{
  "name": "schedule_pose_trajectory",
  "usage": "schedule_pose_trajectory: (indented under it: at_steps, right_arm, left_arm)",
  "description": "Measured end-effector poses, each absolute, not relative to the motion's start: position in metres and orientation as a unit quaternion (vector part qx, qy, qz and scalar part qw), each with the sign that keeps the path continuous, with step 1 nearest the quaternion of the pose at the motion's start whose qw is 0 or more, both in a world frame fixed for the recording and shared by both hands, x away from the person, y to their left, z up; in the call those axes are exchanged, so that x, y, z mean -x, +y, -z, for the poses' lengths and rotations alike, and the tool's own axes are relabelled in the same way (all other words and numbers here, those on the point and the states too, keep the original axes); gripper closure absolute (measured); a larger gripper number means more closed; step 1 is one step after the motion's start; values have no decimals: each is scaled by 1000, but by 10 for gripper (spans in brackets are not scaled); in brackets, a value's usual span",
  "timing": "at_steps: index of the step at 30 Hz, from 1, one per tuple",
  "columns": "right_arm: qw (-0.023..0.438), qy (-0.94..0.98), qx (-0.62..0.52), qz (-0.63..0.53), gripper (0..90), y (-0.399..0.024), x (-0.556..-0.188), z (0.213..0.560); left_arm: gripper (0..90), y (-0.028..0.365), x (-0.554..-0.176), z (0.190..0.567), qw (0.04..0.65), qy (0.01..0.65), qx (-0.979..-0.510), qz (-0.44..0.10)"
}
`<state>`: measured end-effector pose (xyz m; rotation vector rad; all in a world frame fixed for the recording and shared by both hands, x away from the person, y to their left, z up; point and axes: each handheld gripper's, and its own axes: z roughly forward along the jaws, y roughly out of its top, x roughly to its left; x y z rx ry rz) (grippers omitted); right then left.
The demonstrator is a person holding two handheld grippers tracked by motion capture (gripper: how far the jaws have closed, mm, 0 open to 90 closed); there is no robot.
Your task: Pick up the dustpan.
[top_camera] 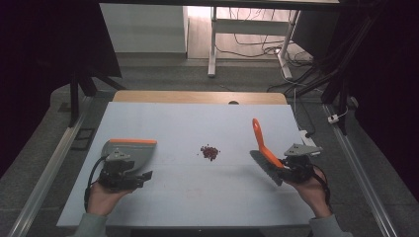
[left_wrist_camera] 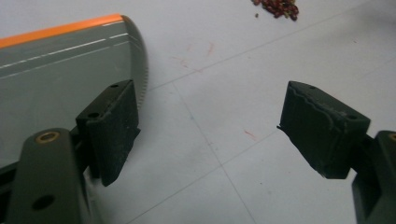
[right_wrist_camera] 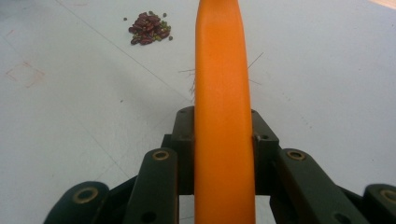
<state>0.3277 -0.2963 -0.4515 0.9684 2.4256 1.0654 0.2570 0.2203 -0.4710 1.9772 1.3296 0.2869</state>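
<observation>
Beans [top_camera: 210,152] sit mid-surface, between both hands; right hand-held gripper [top_camera: 291,165] clamped on the brush [top_camera: 262,143] looks nearer, left hand-held gripper [top_camera: 129,175] gapes beside the dustpan [top_camera: 141,150] near the left edge

Grey carpet floor [top_camera: 163,74], white desk legs [top_camera: 212,49] and tangled cables [top_camera: 257,44] beyond the table [top_camera: 197,96]

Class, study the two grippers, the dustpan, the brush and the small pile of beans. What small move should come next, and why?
Probably closing the left gripper on the dustpan. Its jaws stand open beside the pan, holding nothing, while the right gripper already clamps the orange-handled brush. The beans lie unswept between the two tools.
</observation>
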Motion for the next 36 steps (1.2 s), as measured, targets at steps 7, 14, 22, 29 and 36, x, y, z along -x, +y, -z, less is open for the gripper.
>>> schedule_pose_trajectory:
  at_steps: [7,14,22,29,36]
  right_arm:
    - [162,847,-340,-374,708,-298,-327,450]
    - [165,848,-342,-369,708,-298,-328,450]
    - [165,851,-339,-366,708,-295,-328,451]
    - [164,853,-338,-363,708,-294,-328,452]
    - [162,854,-339,-359,708,-294,-328,454]
  left_arm:
    - [204,229,-258,456,347,540,-757,-124]
    - [198,247,-255,456,335,560,-747,-125]
    - [184,267,-249,455,333,583,-731,-120]
    - [168,276,-252,467,308,609,-725,-95]
    - [161,282,-254,482,290,628,-718,-75]
